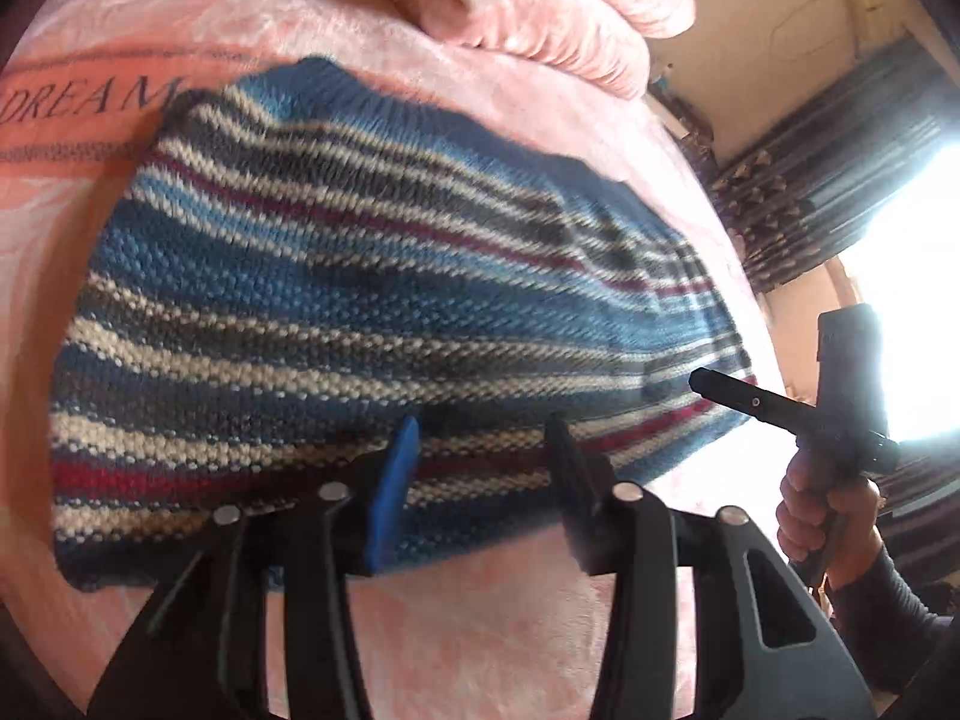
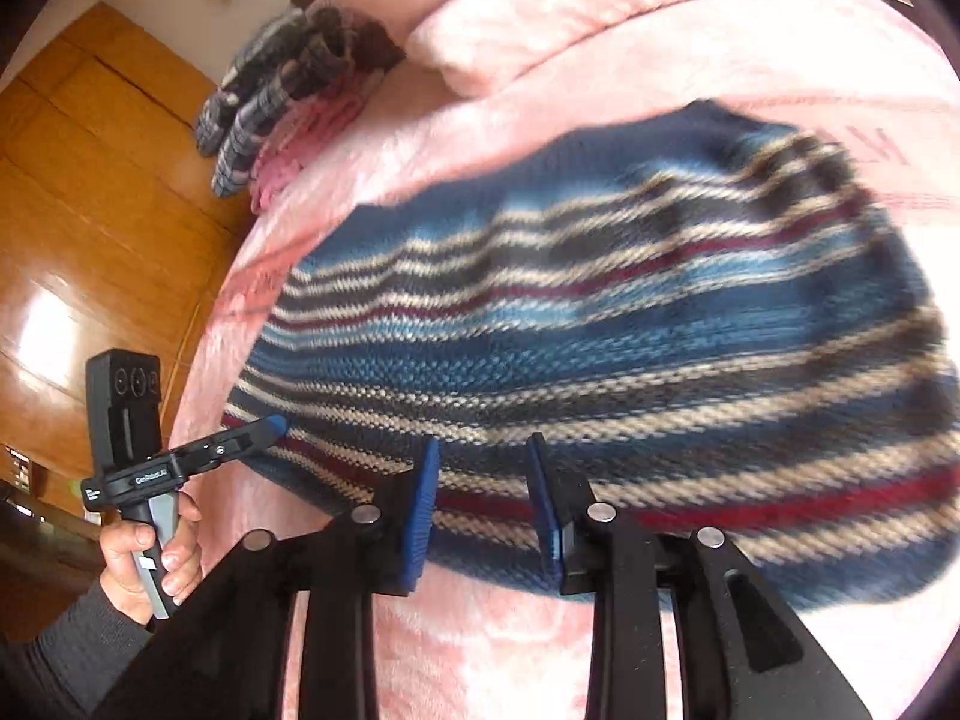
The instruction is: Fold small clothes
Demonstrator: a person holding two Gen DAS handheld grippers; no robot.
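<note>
- Left wrist view: the striped sweater point(image 1: 372, 312) is spread across the centre on the pink blanket point(image 1: 510, 618); the left gripper point(image 1: 480, 480) is held with fingers apart over the near hem.
- Right wrist view: the right gripper point(image 2: 483, 498) is likewise parted over the hem (lower centre); both corners should be pinched evenly before folding.

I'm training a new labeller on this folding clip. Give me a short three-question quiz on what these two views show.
1. True or false: both grippers are shut on the striped knit sweater.
2. What lies under the sweater? A) a wooden floor B) a pink plush blanket C) a table
3. What word is printed on the blanket at the left wrist view's upper left?

Key: 1 false: left gripper and right gripper hang over its near edge with jaws apart. 2 B. 3 DREAM.
</note>
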